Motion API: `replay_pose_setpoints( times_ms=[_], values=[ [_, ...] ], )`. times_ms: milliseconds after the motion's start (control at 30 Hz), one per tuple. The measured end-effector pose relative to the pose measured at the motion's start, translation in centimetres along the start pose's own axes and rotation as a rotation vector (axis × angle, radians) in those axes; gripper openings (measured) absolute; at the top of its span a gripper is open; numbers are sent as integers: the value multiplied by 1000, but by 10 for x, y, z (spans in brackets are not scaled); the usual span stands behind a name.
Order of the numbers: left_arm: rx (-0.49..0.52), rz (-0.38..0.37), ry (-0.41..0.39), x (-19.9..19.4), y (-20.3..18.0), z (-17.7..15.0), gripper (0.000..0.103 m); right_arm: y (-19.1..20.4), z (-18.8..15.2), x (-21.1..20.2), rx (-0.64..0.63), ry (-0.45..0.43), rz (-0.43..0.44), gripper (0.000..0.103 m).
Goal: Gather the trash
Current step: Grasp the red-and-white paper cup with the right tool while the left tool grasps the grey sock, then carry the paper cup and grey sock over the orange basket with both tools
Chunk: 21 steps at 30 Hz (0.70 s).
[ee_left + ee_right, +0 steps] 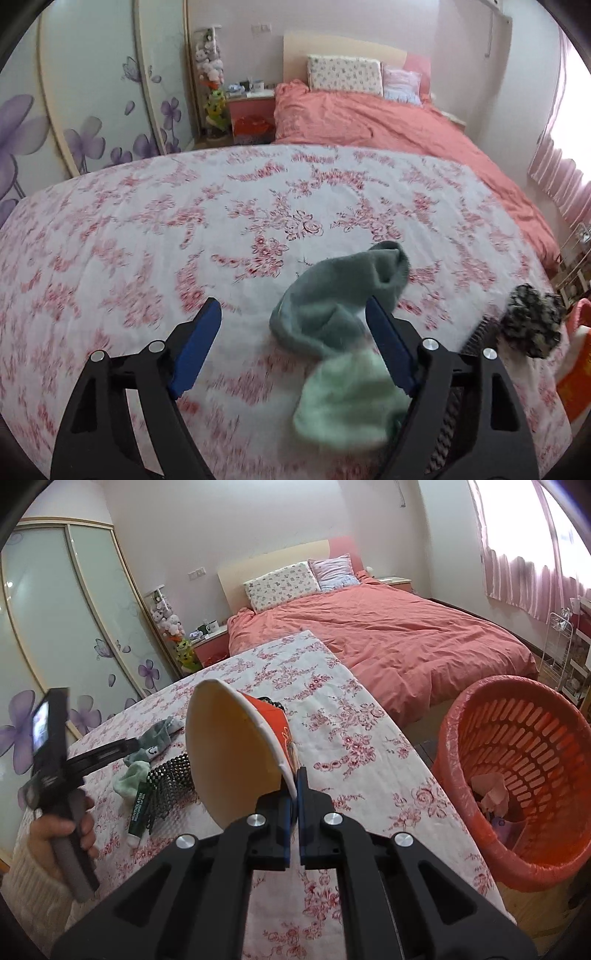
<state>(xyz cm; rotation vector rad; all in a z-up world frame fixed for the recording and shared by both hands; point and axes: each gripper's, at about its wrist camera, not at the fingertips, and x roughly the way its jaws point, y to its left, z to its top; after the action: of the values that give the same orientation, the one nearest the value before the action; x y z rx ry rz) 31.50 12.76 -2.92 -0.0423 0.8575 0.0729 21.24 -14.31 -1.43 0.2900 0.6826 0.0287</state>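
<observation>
My right gripper (295,786) is shut on the rim of an empty paper bowl (229,753), cream inside and red outside, held tilted above the floral tablecloth (354,746). A red laundry-style basket (517,775) lined with a bag stands on the floor to the right, with crumpled pink trash (491,786) inside. My left gripper (293,314) is open just above the cloth, its right finger against a teal and mint sock (343,325). The sock (147,753) also shows in the right wrist view, with the left gripper (122,747) beside it.
A black mesh item (170,790) and a green tube (138,812) lie next to the sock. A dark speckled bundle (532,321) sits at the table's right edge. A bed with a pink duvet (399,638) lies behind, a wardrobe (55,627) to the left.
</observation>
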Motion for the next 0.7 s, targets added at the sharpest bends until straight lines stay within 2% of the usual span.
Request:
replay_pose_setpoints(
  times_ms=[100, 200, 267, 333, 433, 700],
  values=[
    [19, -15, 42, 15, -3, 3, 77, 2, 1, 5, -9, 6, 6, 4],
    [40, -47, 66, 21, -4, 2, 59, 0, 0, 9, -7, 15, 7, 4],
    [61, -71, 51, 19, -8, 1, 46, 0, -1, 11, -3, 21, 6, 4],
    [76, -90, 46, 17, -10, 0, 24, -1, -2, 12, -1, 25, 3, 4],
    [76, -108, 34, 13, -11, 0, 12, 1, -3, 10, -2, 24, 0, 4],
    [28, -141, -62, -26, 3, 11, 9, 2, 1, -9, -5, -11, -9, 4]
  ],
)
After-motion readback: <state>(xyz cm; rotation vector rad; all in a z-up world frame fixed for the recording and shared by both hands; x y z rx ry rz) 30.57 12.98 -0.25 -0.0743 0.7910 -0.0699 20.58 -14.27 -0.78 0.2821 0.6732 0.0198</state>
